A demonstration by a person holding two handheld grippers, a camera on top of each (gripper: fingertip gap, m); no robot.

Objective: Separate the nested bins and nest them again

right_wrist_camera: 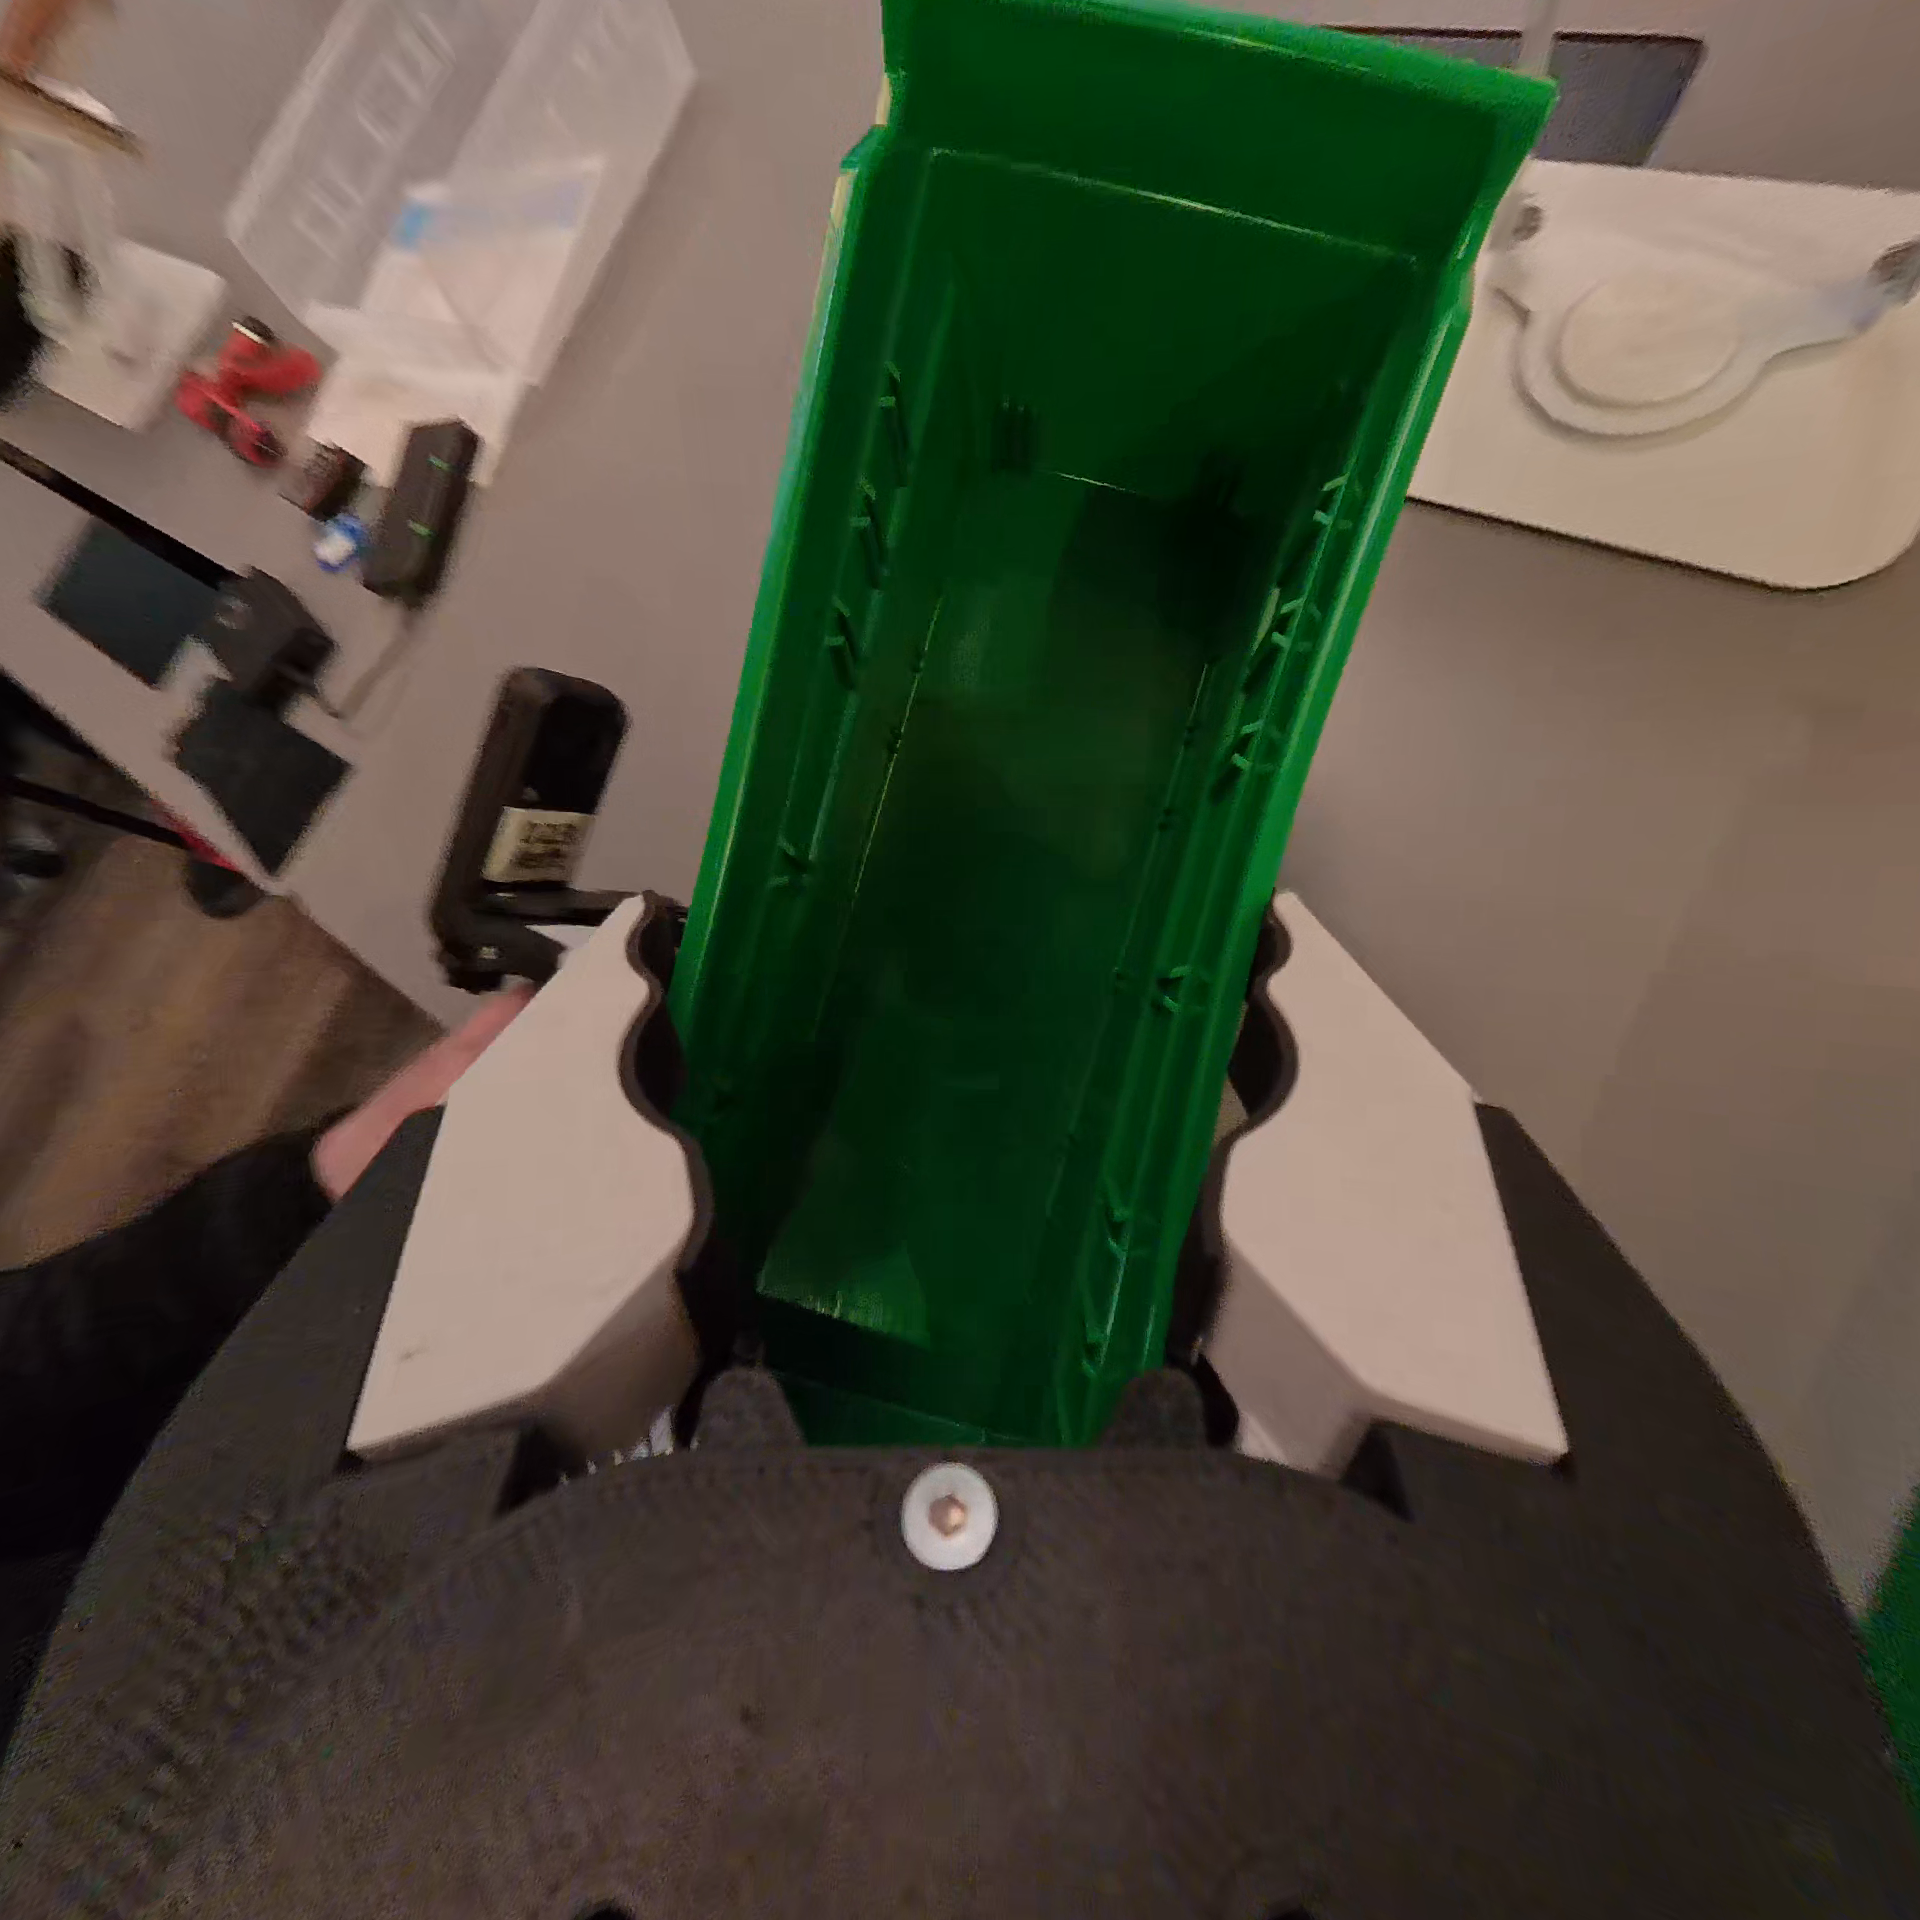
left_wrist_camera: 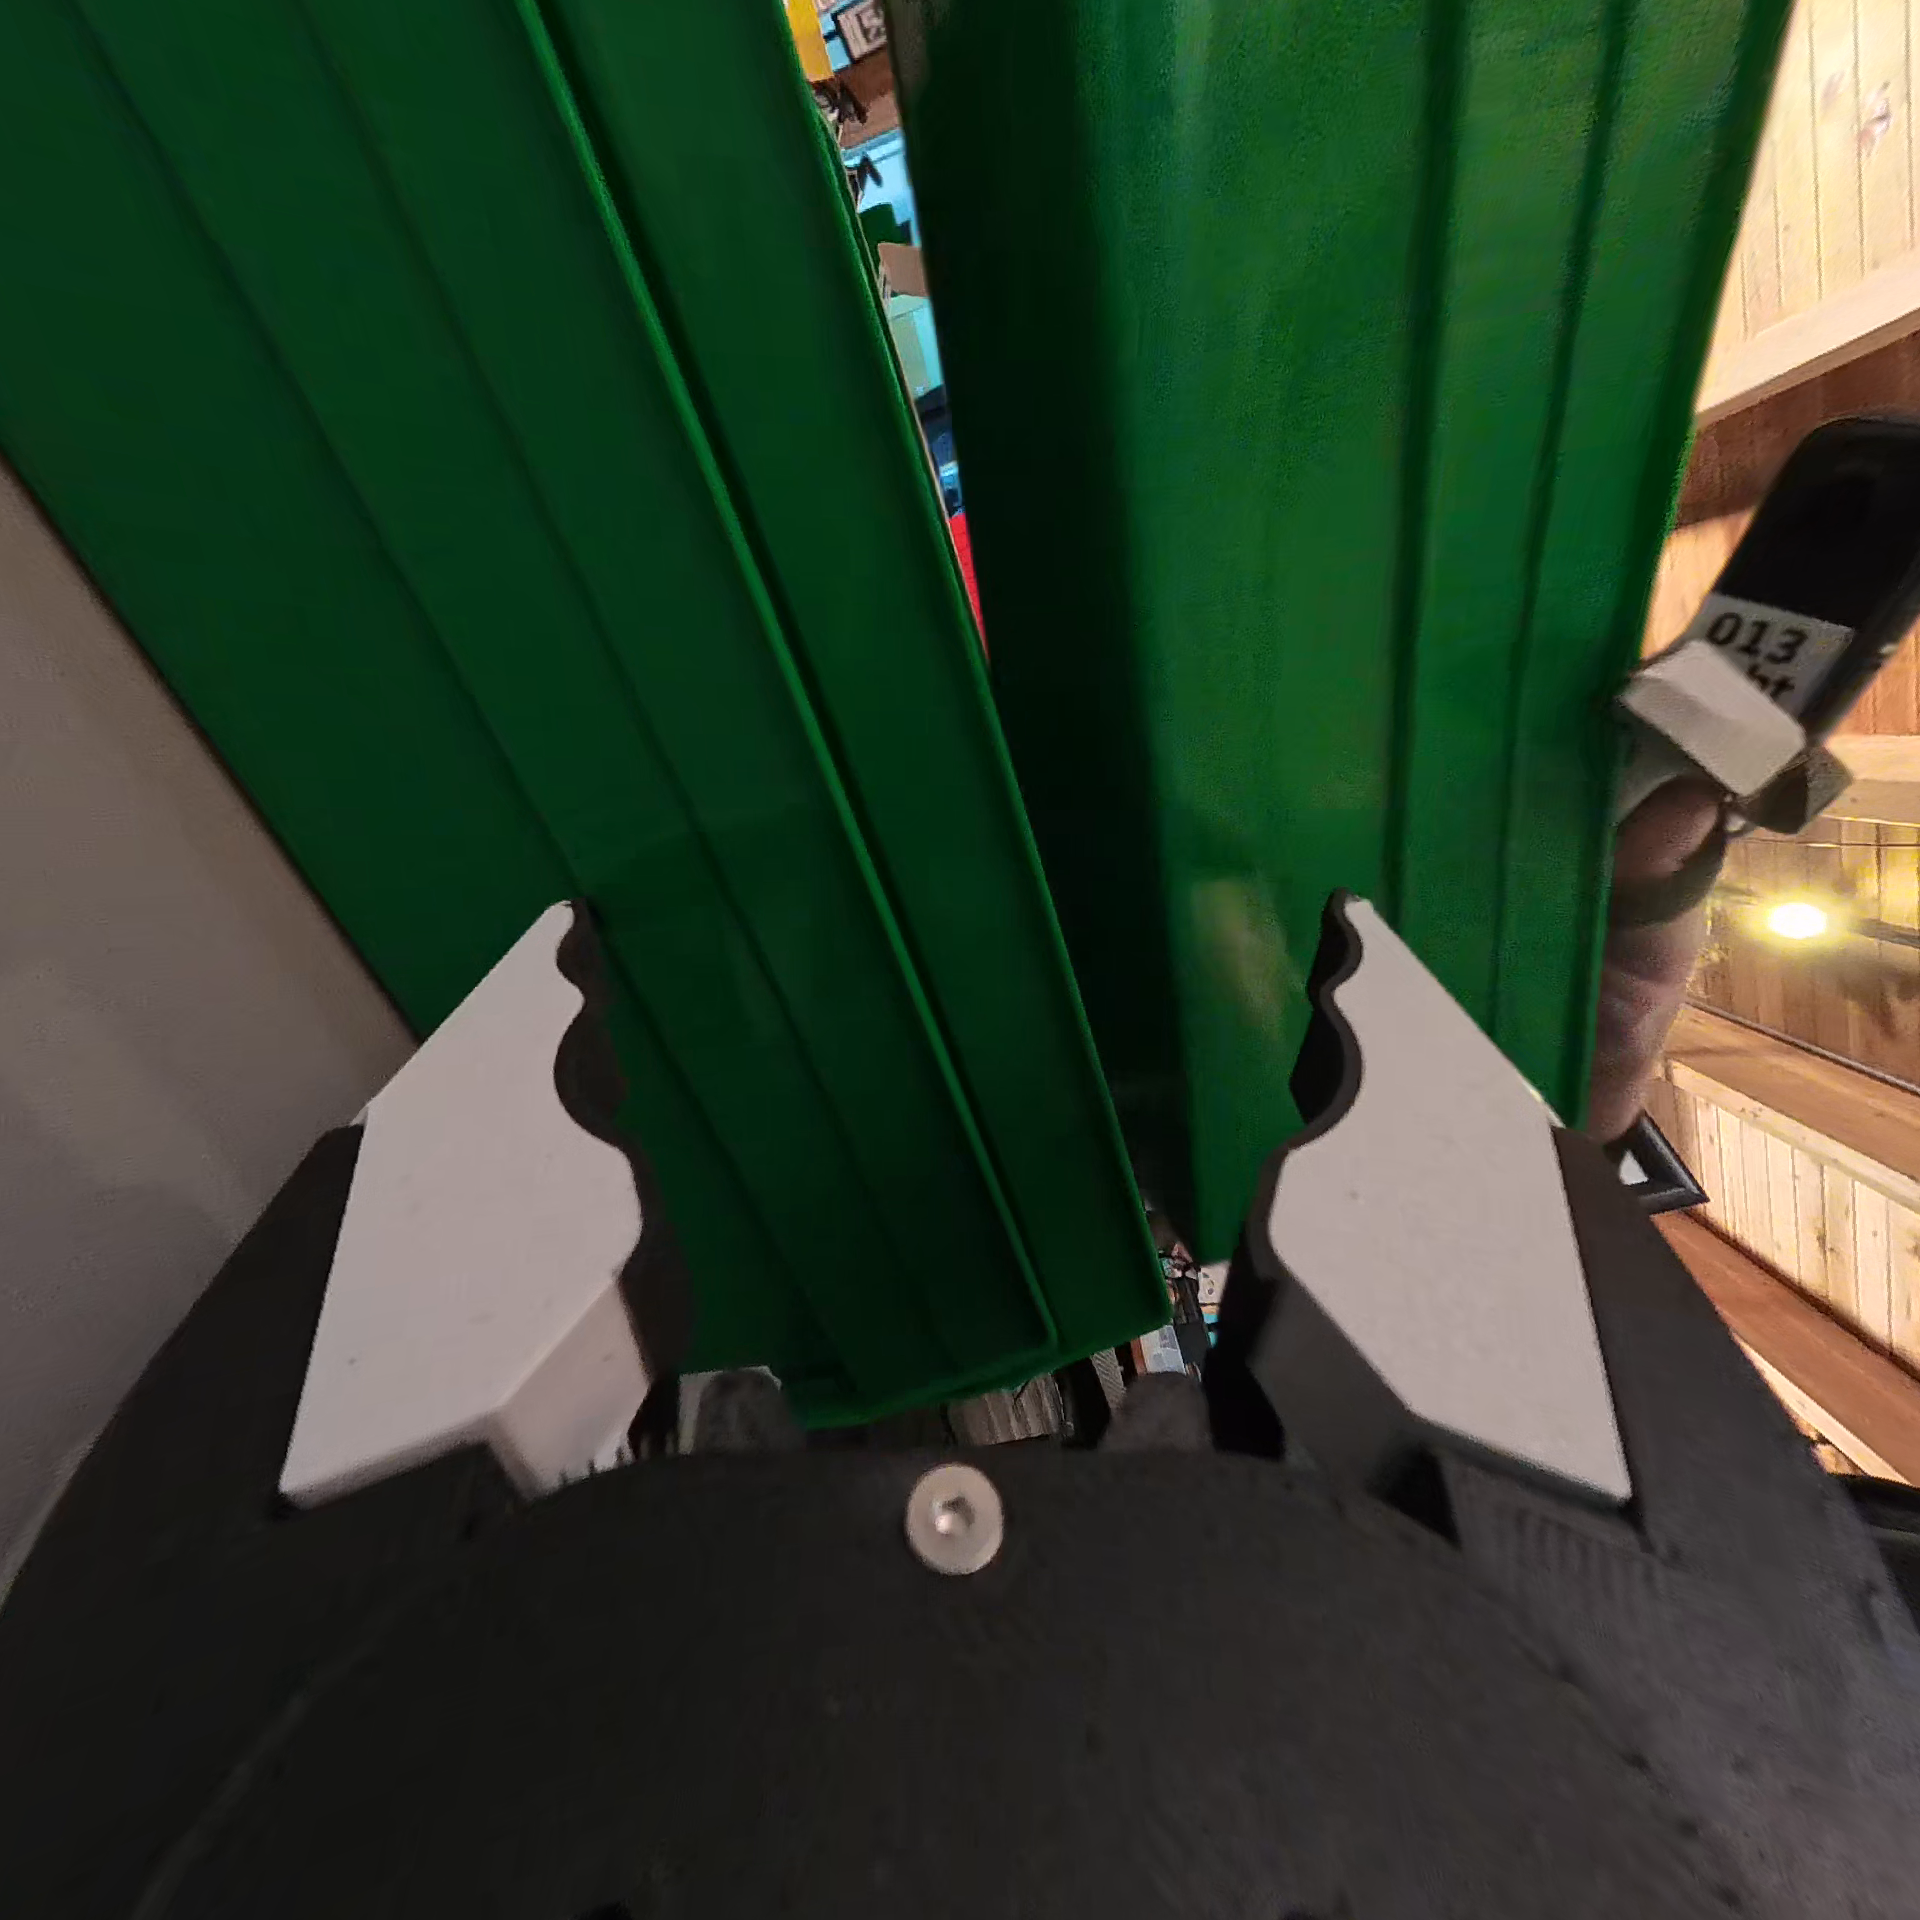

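Observation:
In the left wrist view two green bins rise side by side, a little apart. The left bin [left_wrist_camera: 468,520] has its near end between the fingers of my left gripper [left_wrist_camera: 961,925], whose jaws stand wide around it. The near corner of the right bin [left_wrist_camera: 1299,520] lies against my left gripper's right finger. A white finger [left_wrist_camera: 1704,717] of the right gripper grips the right bin's far edge. In the right wrist view my right gripper [right_wrist_camera: 961,925] is shut across a green bin [right_wrist_camera: 1039,727], with the bin's open inside facing me. The left gripper's black body [right_wrist_camera: 530,810] shows to its left.
A grey table [right_wrist_camera: 1558,831] holds a white lidded container [right_wrist_camera: 1662,364], clear plastic bins [right_wrist_camera: 447,208], a red object [right_wrist_camera: 249,374] and black devices [right_wrist_camera: 421,509]. Wooden floor [right_wrist_camera: 156,1039] lies lower left. Wooden shelving [left_wrist_camera: 1818,1039] and a lamp [left_wrist_camera: 1797,920] show past the bins.

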